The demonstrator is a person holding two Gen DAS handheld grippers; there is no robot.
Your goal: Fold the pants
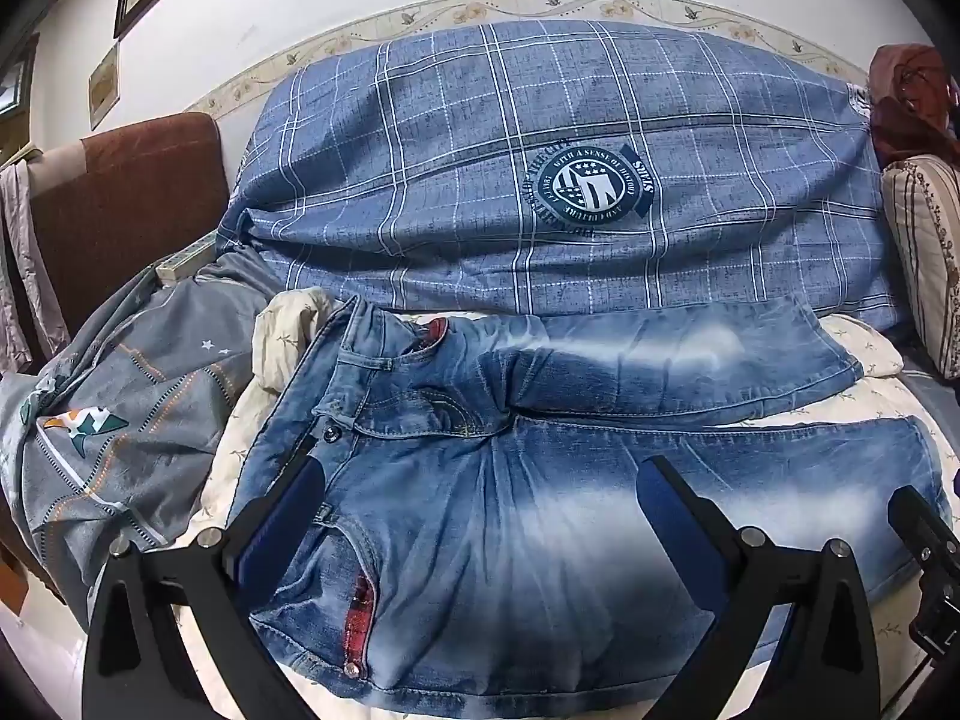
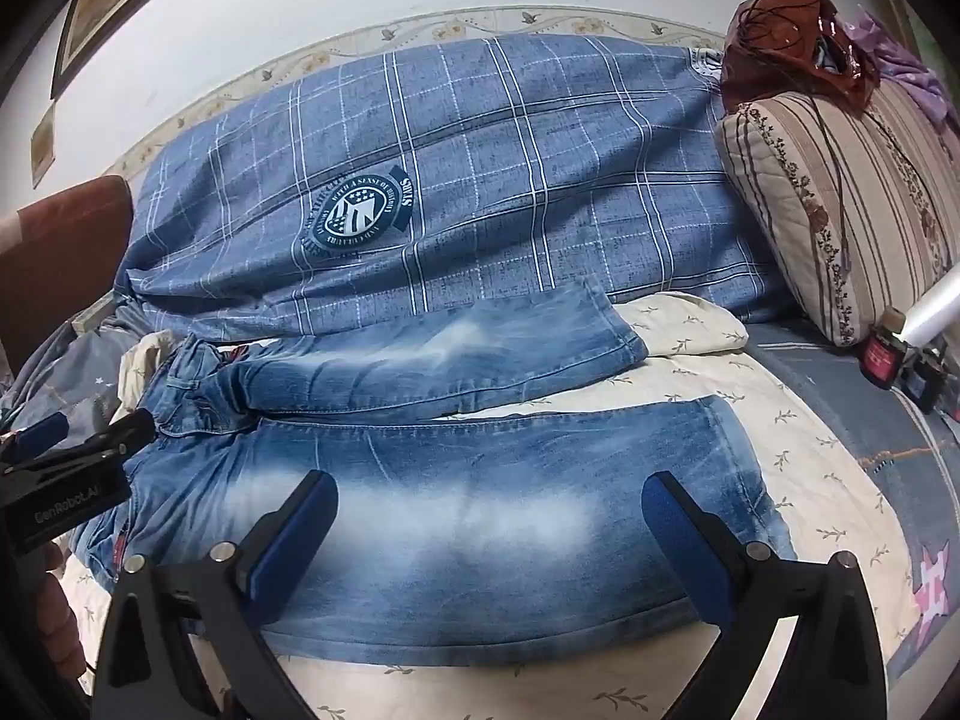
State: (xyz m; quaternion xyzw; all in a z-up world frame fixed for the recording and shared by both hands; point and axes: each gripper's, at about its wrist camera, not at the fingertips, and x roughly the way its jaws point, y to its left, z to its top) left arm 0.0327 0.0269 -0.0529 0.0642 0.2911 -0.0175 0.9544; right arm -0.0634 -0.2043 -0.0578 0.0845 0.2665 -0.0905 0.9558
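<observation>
Faded blue jeans [image 1: 540, 480] lie spread flat on a cream floral sheet [image 2: 798, 450], waistband to the left, both legs running right. In the right wrist view the jeans [image 2: 480, 480] show both leg hems. My left gripper [image 1: 480, 474] is open, hovering over the near hip and thigh, holding nothing. My right gripper [image 2: 489, 498] is open over the near leg, holding nothing. The left gripper also shows in the right wrist view [image 2: 78, 429] at the left edge, over the waistband. The right gripper's finger shows at the right edge of the left wrist view [image 1: 918, 516].
A blue plaid quilt [image 1: 540, 180] is piled behind the jeans. A grey patterned blanket [image 1: 120, 420] lies left. A striped cushion [image 2: 840, 210] with a brown bag [image 2: 792, 30] stands right, with small bottles [image 2: 882, 354] beside it. A brown headboard [image 1: 120, 210] is at far left.
</observation>
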